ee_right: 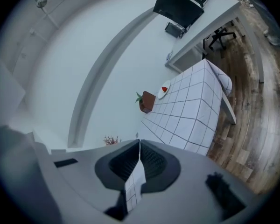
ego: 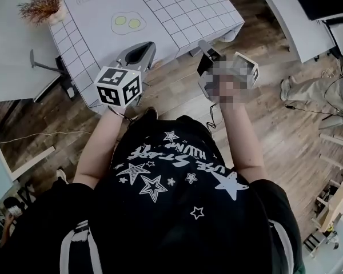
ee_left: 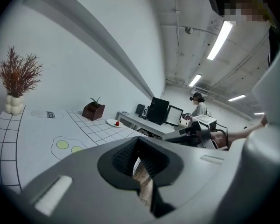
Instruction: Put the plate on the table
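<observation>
A small white plate (ee_left: 115, 122) with a red piece of food on it lies at the far end of the table (ee_left: 32, 139), which has a white grid cloth. The right gripper view shows the same plate (ee_right: 164, 90) next to a wooden planter. Both grippers hang in the air in front of the table's near corner, well short of the plate. My left gripper (ego: 152, 45) is shut and empty, its jaws (ee_left: 137, 143) together. My right gripper (ego: 204, 45) is shut too, with nothing between its jaws (ee_right: 139, 143).
On the table (ego: 177, 16) are a fried-egg drawing (ego: 127, 23), a vase of dried twigs (ego: 44, 1) and a wooden planter (ee_left: 93, 110). A desk with monitors (ee_left: 158, 111) stands beyond, with a person (ee_left: 198, 107) at it. Wood floor (ego: 263, 50) lies below the grippers.
</observation>
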`<state>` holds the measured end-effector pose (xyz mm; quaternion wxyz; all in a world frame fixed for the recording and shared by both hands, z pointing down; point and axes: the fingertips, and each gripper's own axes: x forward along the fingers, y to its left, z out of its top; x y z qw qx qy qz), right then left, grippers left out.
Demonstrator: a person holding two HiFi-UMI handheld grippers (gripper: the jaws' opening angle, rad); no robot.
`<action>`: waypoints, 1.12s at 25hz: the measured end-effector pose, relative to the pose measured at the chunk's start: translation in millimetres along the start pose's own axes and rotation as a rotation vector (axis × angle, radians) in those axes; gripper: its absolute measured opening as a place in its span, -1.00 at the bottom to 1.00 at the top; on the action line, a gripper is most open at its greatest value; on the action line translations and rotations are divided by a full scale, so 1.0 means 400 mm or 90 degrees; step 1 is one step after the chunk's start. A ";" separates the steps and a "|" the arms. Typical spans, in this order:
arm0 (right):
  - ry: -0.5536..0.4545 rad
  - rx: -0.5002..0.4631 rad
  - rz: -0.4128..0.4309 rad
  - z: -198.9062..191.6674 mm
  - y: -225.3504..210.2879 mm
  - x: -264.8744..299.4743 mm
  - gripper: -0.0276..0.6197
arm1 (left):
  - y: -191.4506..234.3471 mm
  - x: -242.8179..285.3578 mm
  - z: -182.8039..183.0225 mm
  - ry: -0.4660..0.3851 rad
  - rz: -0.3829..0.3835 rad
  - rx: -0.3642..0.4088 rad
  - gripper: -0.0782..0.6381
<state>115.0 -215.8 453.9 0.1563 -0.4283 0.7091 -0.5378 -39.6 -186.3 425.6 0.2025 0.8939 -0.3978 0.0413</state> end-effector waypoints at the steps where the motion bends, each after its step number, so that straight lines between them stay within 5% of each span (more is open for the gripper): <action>1: 0.002 -0.002 0.005 0.002 0.004 -0.012 -0.87 | -0.016 0.000 0.003 -0.003 0.000 0.004 -0.76; 28: 0.095 -0.077 0.093 -0.211 0.074 -0.401 -0.87 | -0.376 -0.245 -0.150 -0.016 0.070 -0.009 -0.76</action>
